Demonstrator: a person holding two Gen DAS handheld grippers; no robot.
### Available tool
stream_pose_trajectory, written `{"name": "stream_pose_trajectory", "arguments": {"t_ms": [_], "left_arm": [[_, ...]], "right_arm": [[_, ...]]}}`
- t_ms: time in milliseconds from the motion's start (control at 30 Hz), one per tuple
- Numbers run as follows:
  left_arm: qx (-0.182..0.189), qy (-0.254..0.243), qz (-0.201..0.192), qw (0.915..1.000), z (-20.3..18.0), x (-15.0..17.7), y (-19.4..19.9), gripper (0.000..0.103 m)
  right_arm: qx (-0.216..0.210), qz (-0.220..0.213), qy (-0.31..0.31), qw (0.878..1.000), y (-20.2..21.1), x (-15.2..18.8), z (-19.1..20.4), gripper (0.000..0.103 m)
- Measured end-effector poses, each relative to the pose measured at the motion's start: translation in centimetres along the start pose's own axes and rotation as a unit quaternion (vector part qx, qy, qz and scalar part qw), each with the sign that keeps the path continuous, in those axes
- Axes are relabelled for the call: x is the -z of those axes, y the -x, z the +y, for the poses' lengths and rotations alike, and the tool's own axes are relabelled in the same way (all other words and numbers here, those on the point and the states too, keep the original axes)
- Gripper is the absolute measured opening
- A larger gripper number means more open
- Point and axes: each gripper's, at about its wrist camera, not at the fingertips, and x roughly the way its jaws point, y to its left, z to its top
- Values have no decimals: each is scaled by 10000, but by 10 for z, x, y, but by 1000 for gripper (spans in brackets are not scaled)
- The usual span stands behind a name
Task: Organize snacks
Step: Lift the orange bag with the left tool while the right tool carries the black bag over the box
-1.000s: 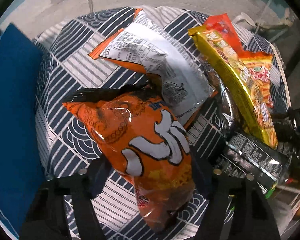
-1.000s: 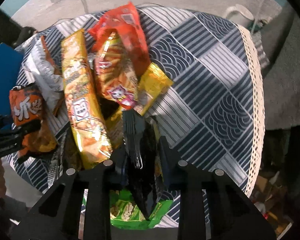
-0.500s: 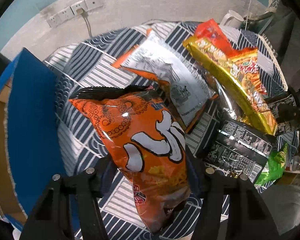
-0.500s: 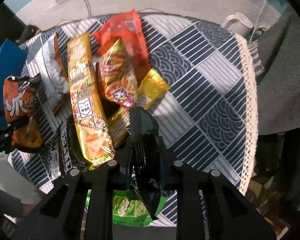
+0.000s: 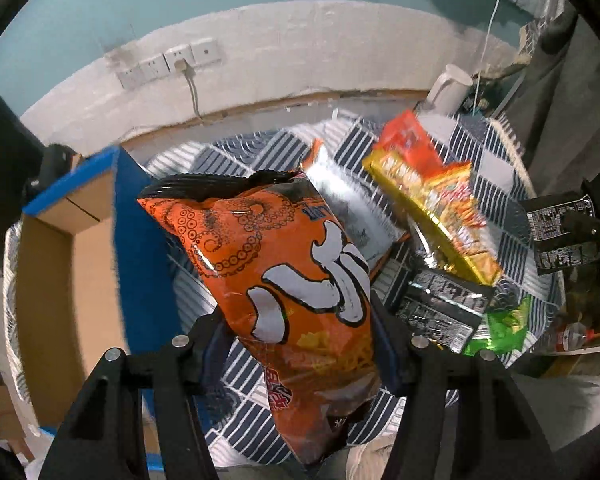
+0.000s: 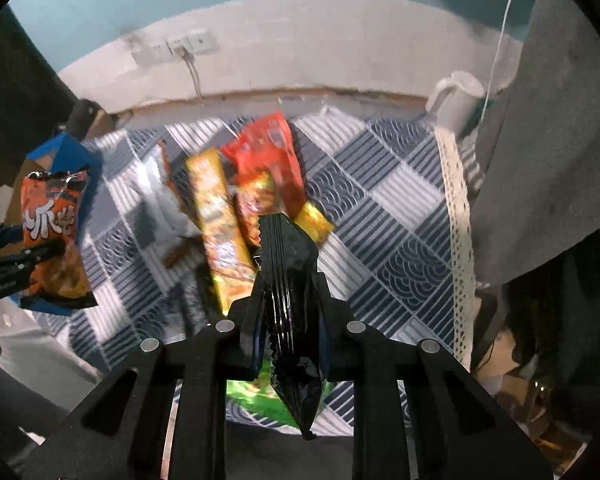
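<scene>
My left gripper [image 5: 300, 344] is shut on an orange snack bag [image 5: 284, 276] and holds it above the table; it also shows at the left of the right wrist view [image 6: 52, 228]. My right gripper [image 6: 288, 312] is shut on a black snack bag [image 6: 290, 300], seen edge-on; it shows at the right of the left wrist view [image 5: 560, 232]. On the patterned tablecloth [image 6: 380, 200] lie a yellow bag [image 6: 220, 220], a red bag [image 6: 268, 152], a silver bag [image 5: 352, 208], another black bag [image 5: 440, 312] and a green bag [image 5: 500, 328].
An open blue cardboard box [image 5: 84, 272] stands at the table's left side. A white mug [image 6: 456, 100] sits at the table's far right edge. A wall with sockets [image 5: 172, 60] is behind. A grey cloth [image 6: 540, 140] hangs on the right.
Both grippers have lifted their bags up from the table and tilted upward, so the wall and the open box now show. The left bag has moved toward the box.
</scene>
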Motion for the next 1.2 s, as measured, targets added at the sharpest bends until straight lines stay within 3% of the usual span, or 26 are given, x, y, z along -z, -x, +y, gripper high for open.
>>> {"name": "stream_pose_trajectory", "arguments": {"t_ms": [200,567,867,1200], "left_arm": [[-17,-117,-329,9994,11,-5,45,62],[-31,-20,-795,9968,57,-6,104,62],[-337,302,-938,9946,113,4,116,62],[-526,753,-908,9916,177,21,110,62]], "right_arm": [[-217,-415,169,9988,32,-10,25,19],[-836,-732,549,9923,63,-32,96,19],[-1142,-730,1034,9854,68,-48,163,19],[-1347,-385,1555,9778,42,-65,240,19]]}}
